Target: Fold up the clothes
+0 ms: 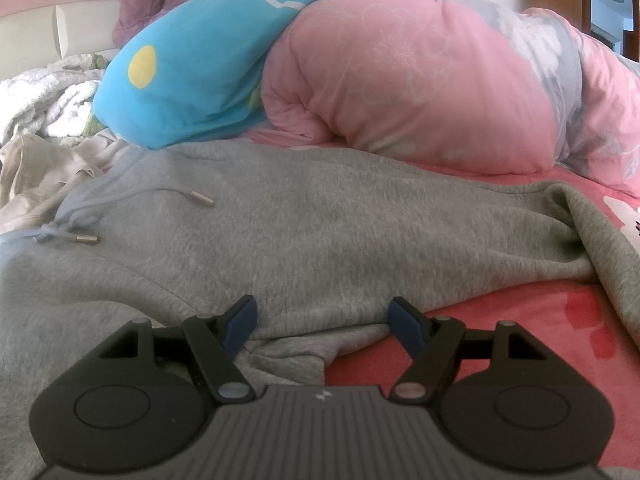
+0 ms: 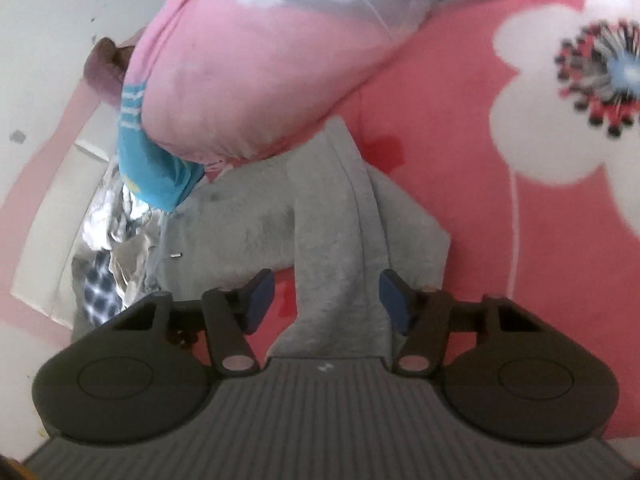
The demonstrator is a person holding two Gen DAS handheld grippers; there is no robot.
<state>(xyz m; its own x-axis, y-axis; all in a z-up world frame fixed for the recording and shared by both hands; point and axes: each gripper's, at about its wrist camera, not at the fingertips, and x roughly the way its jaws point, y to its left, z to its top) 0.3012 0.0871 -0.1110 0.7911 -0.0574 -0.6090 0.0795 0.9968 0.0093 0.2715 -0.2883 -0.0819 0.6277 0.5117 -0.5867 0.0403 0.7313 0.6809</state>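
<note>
Both tongs wide, gripping nothing: the left gripper [image 1: 322, 322] over the near hem of the grey hoodie [image 1: 320, 216], the right gripper [image 2: 327, 300] straddling its sleeve [image 2: 340, 240]. Pinch low, both layers, before lifting towards the pink quilt [image 1: 420, 80] beyond

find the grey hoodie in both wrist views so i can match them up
Left wrist: grey hoodie spreads across the middle, drawstring tips at left.
Right wrist: grey hoodie runs from centre down between the claw's fingers, blurred.
Shared landmark: the blue pillow beside the pink quilt.
</note>
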